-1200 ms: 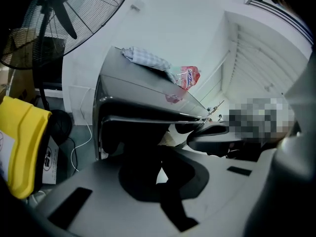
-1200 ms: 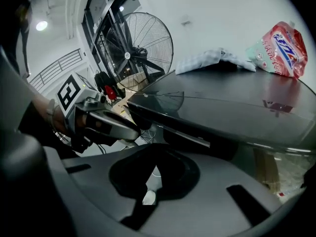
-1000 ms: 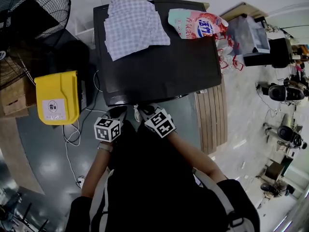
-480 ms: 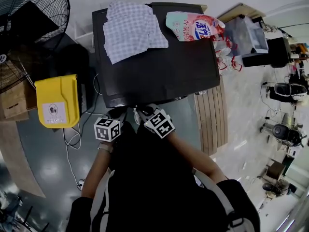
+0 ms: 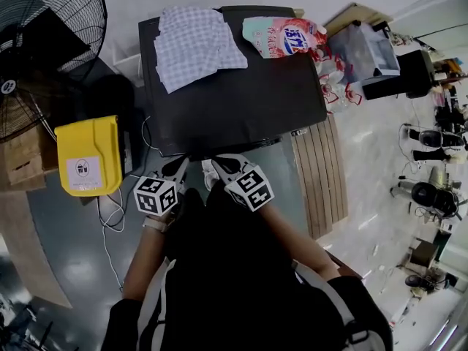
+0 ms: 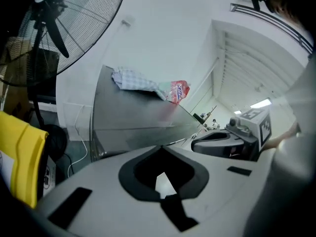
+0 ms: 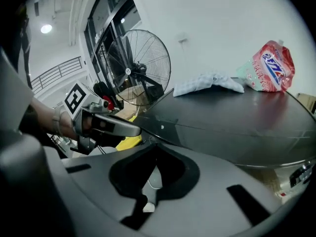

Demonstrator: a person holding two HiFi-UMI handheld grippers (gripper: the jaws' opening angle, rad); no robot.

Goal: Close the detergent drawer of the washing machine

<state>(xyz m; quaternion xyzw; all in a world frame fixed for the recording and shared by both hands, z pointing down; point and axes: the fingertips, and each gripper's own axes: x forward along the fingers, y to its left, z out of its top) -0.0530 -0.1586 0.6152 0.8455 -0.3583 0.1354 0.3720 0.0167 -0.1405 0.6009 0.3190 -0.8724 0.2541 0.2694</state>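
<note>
The washing machine (image 5: 234, 101) shows as a black top seen from above; its front face and the detergent drawer are hidden below the near edge. A checked cloth (image 5: 197, 46) and a pink detergent bag (image 5: 281, 36) lie on the top. My left gripper (image 5: 179, 167) and right gripper (image 5: 218, 162) hover side by side just before the machine's front edge, both shut with nothing between the jaws. In the left gripper view the shut left gripper (image 6: 160, 148) points at the machine's top edge. The right gripper (image 7: 155, 144) does the same in its own view.
A yellow bin (image 5: 88, 156) stands left of the machine, with a large floor fan (image 5: 44, 42) and a cardboard box (image 5: 22, 159) beyond it. White cables (image 5: 110, 210) trail on the floor. A wooden slatted pallet (image 5: 322, 174) lies right of the machine.
Both grippers have risen a little in front of the machine's edge, and their marker cubes appear slightly larger and nearer. The jaws stay shut.
</note>
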